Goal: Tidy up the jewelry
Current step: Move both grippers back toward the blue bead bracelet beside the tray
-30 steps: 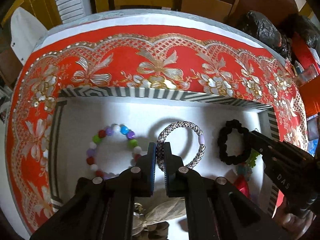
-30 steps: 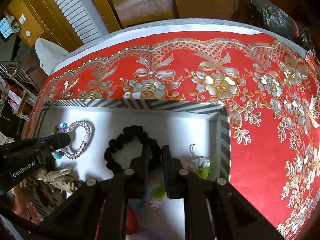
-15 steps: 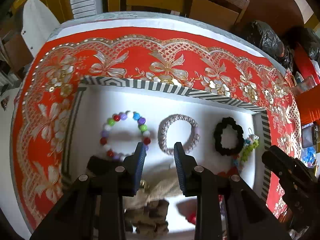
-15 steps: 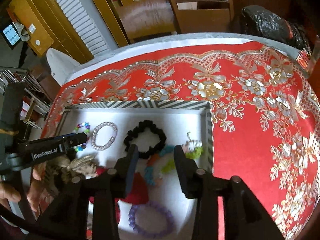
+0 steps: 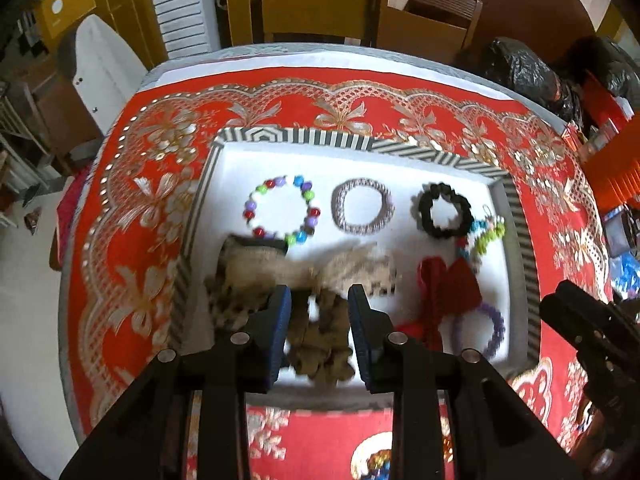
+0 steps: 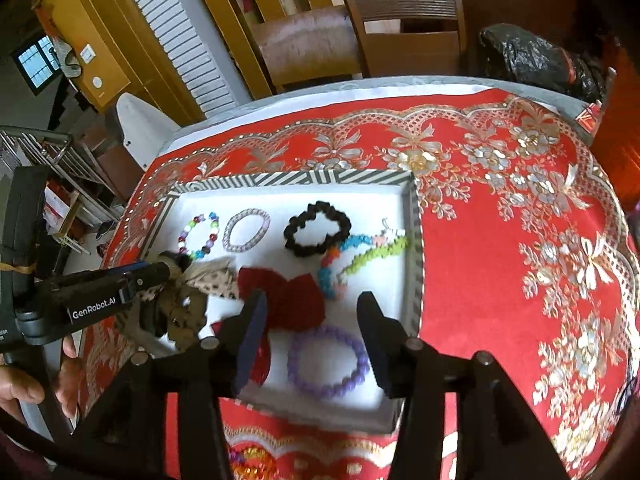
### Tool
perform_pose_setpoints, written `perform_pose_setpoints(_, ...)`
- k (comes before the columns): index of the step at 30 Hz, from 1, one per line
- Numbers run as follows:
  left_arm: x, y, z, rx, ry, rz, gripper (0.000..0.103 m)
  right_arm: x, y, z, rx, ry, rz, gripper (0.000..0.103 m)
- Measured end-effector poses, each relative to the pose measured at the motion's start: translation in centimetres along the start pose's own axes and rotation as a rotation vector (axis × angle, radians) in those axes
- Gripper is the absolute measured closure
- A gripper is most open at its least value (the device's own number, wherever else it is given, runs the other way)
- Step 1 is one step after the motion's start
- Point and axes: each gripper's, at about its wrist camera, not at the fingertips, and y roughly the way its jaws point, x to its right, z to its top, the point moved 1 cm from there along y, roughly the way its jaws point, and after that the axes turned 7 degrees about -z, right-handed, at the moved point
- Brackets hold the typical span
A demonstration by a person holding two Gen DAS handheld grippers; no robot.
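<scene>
Three bracelets along tray edge

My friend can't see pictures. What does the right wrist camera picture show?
A white tray on a red flowery tablecloth holds a row of bracelets: colourful beads, silver and black. The right gripper hangs over a purple bracelet, its jaws opening with nothing between them. A red bow lies nearby.

Tray: white floor, black-and-white striped rim.
Tablecloth around tray: red, gold-silver floral lace pattern.
Inside tray: multicolour bead bracelet, silver mesh bracelet, black scrunchie, purple bead bracelet, red bow, beige polka-dot bow.
</scene>
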Motion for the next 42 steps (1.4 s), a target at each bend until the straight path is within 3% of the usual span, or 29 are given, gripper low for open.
perform_pose_setpoints(16, 0.7, -2.7, -6.5, 0.005, -0.004, 0.028, 0.092, -0.1, -3.8, -5.2, -0.008, -0.019, -0.002, 0.048)
perform_pose_setpoints(42, 0.4, -4.8, -10.4, 0.004, -0.027, 0.041, 0.092, -1.4, -5.5, -8.6, -0.033, -0.094, 0.013, 0.044)
